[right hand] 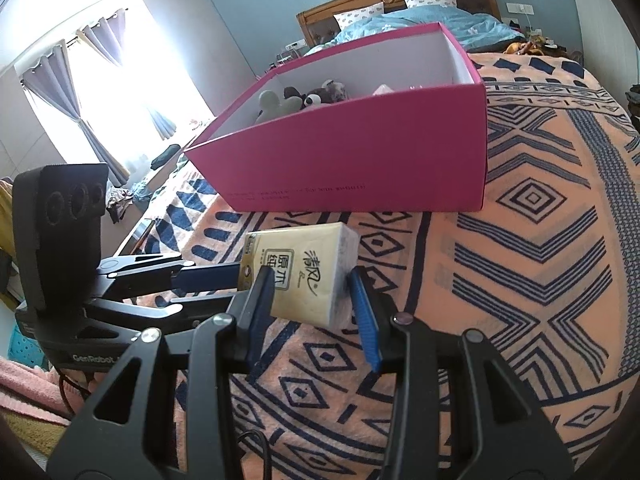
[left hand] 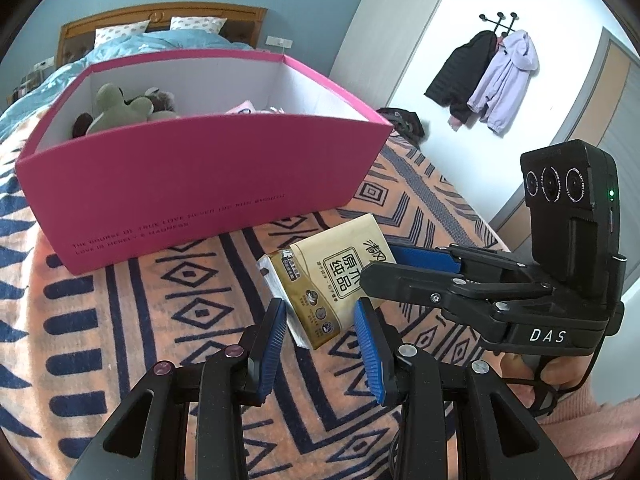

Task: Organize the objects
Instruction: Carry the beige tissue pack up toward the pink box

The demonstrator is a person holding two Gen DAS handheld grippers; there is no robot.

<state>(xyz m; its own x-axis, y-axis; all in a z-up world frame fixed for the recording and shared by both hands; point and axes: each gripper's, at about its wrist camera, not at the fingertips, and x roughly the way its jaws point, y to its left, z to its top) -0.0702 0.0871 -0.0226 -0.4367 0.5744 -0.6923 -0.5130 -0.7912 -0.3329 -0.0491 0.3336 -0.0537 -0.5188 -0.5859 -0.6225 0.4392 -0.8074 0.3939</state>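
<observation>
Left tongs: parted, gripping nothing, tissue pack just ahead of pads. Right tongs: partly closed around tissue pack, pads against both sides. Pink box beyond, on patterned bedspread.

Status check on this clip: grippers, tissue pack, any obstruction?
Left gripper and right gripper both bracket the tissue pack, grip unconfirmed. Pack in front of pink box, outside it. Nothing between pack and box.
</observation>
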